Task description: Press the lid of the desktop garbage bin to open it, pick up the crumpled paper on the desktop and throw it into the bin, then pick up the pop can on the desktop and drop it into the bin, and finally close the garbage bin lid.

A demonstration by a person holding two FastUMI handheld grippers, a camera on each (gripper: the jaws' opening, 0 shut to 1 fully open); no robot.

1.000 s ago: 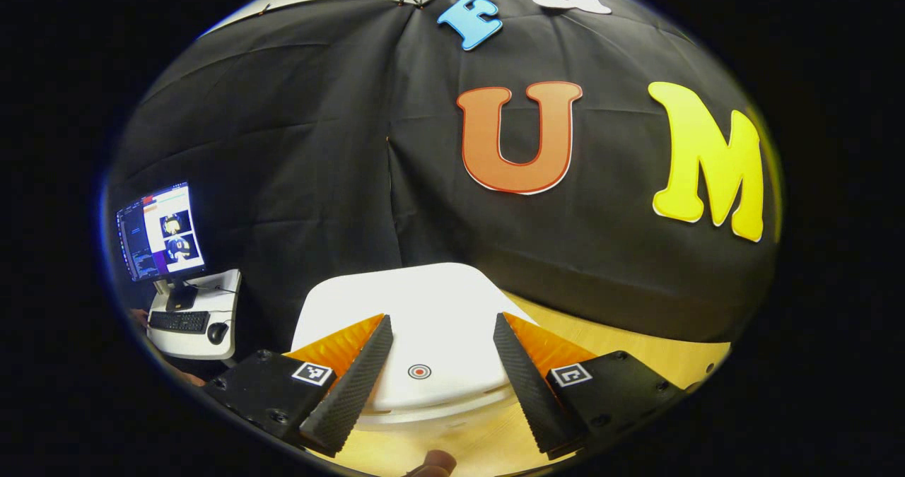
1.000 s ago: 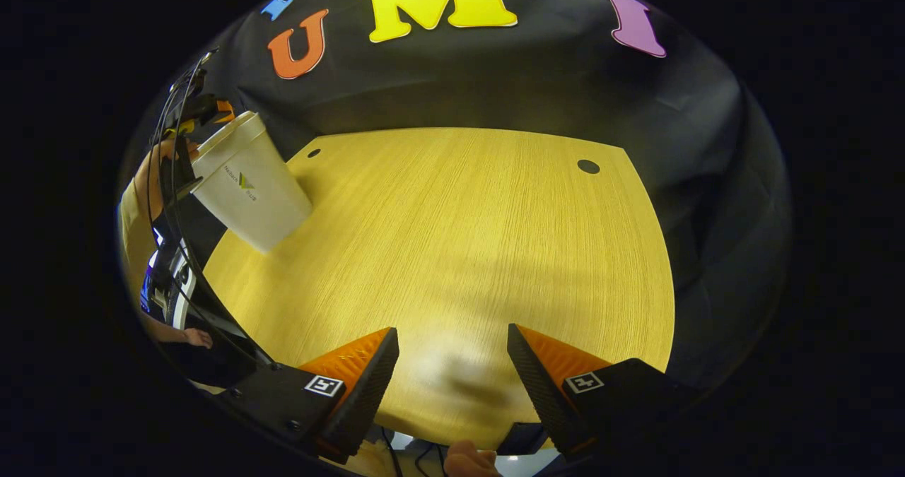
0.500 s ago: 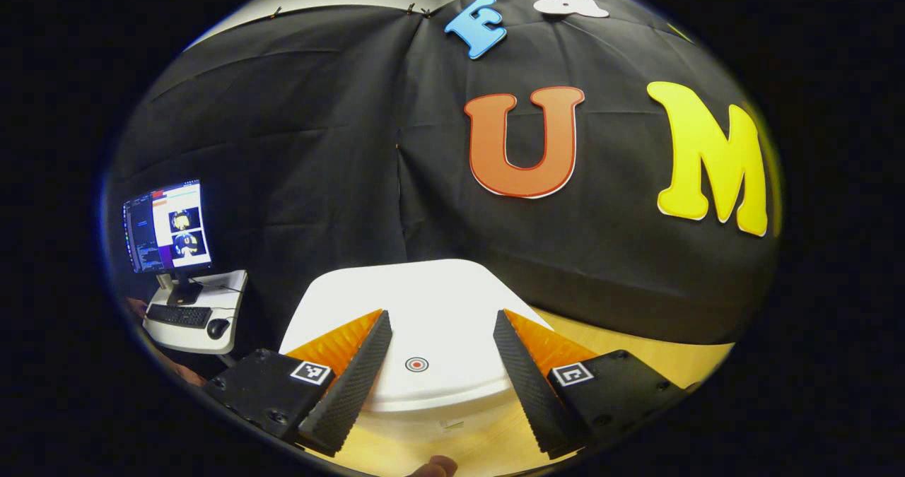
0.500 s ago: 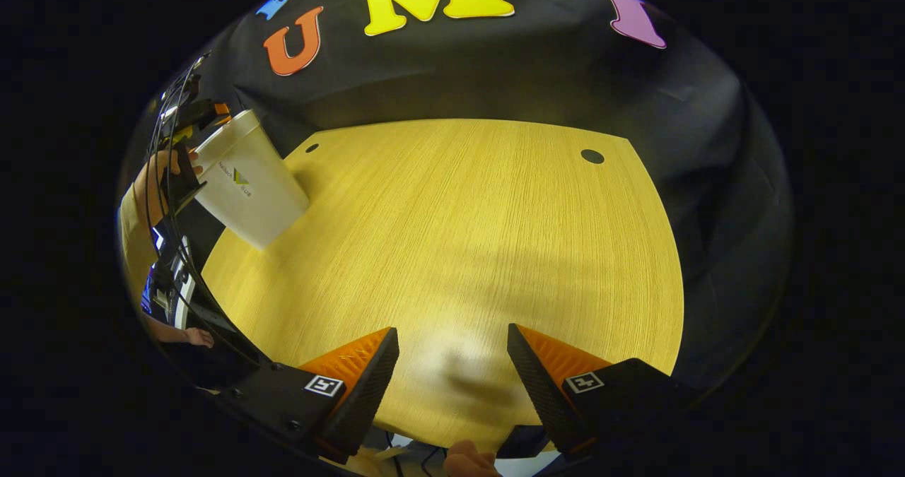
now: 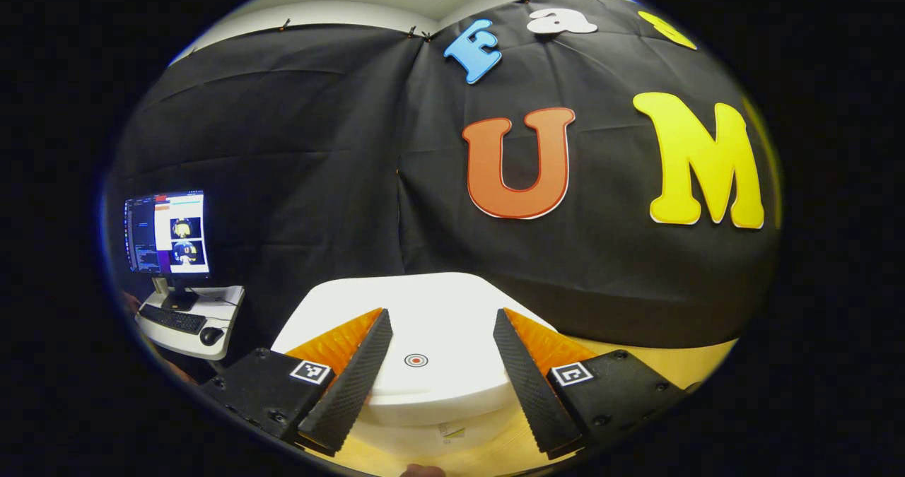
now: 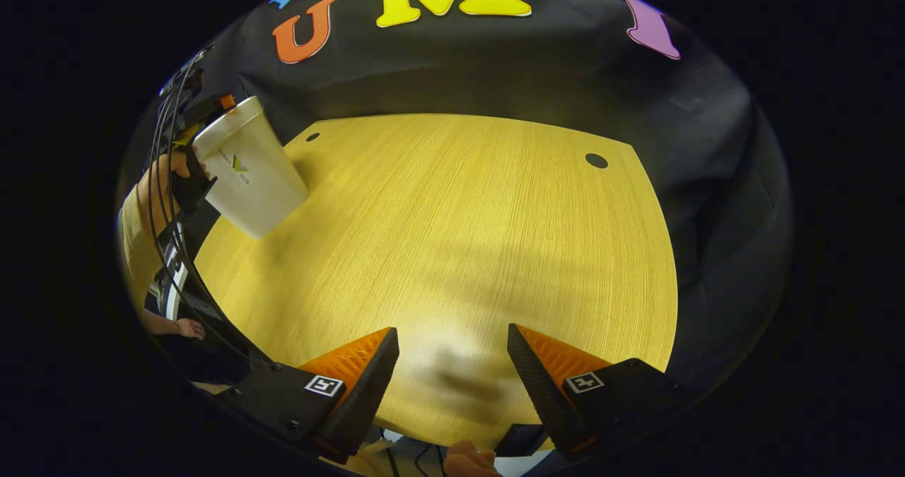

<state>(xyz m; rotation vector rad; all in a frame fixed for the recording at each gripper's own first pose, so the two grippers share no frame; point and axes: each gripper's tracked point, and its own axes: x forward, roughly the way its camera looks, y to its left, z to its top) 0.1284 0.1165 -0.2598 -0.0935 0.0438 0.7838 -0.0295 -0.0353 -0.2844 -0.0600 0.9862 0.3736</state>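
L gripper (image 5: 438, 364) sits right over the bin (image 5: 424, 420), jaws spread wide, nothing between them; the lid (image 5: 424, 314) lies flat and shut just below and ahead, its red target dot (image 5: 416, 360) centred in the gap. So the press is straight down/forward, no sideways shift needed, I'd say. Bin stands upright, long axis vertical, at the desk's (image 6: 459, 237) far-left corner in the right gripper view (image 6: 247, 169). L is clearly nearer; R gripper (image 6: 452, 371) hangs well apart over bare desk, jaws also spread, holding nothing. Count: 1 bin, 1 lid, 2 grippers, 2 dark holes in desk. Paper and can: none seen on the desk, prob. inside the bin already, can't confirm. Looks like the lid-closing end of the job.
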